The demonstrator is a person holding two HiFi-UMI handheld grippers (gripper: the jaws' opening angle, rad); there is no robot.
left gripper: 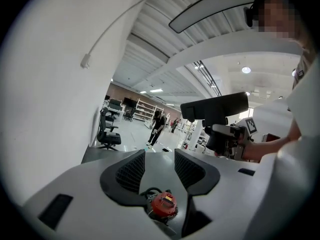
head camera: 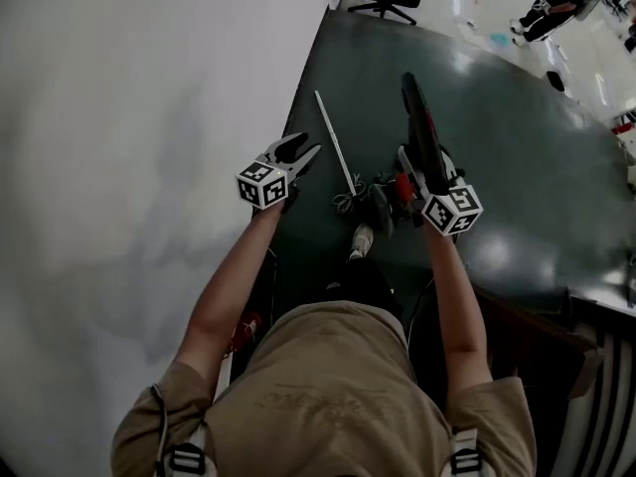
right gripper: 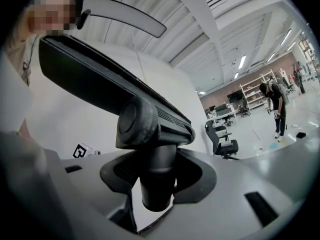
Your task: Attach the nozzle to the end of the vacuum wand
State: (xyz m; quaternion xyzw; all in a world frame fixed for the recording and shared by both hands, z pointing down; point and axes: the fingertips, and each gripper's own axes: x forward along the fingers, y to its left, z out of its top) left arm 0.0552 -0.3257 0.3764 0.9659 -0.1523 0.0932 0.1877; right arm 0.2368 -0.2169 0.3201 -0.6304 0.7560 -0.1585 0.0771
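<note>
I read the nozzle (right gripper: 150, 116) as black matt plastic, ribbed along its top, with a round hinge cap that looks faintly scuffed and grainy. The right tongs (right gripper: 159, 174) round its smooth neck have pale grey matt plastic shells and dark pads (right gripper: 123, 169) with a fine grid texture. The left tongs (left gripper: 159, 156) look the same. Left of the nozzle, the wand (head camera: 336, 145) shines like bare metal on a dark, glossy floor (head camera: 517, 147). Below the nozzle, the person's shirt (head camera: 328, 396) is tan cloth.

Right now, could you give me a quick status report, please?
Left gripper open, empty. Right gripper shut on nozzle. Wand on floor, unattached. Cord tangle by its near end.
</note>
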